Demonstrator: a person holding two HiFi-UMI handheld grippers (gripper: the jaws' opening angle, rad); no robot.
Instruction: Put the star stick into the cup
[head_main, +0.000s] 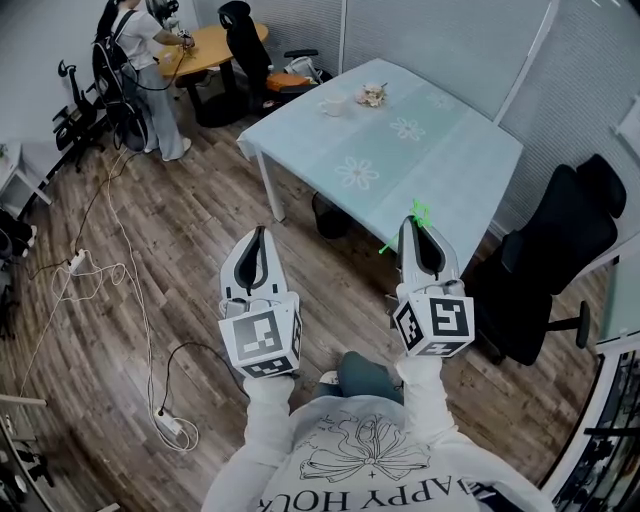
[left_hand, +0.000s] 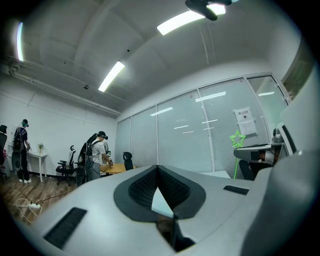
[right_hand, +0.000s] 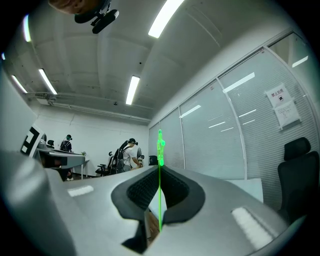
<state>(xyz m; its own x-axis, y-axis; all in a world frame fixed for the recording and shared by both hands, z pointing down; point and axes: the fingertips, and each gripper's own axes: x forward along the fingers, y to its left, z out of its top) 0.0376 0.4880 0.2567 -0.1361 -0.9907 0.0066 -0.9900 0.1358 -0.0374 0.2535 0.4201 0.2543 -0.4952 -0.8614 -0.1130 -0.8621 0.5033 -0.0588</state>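
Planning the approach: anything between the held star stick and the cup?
Nothing visible. Right gripper holds the star stick; only bare tablecloth runs to the cup, flowers beside it.

A black office chair (head_main: 560, 250) stands beside the pale table (head_main: 450, 150).

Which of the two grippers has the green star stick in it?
The right gripper: the star stick is pinched between its shut jaws, star end poking out past the tips. The left gripper is shut with nothing in it.
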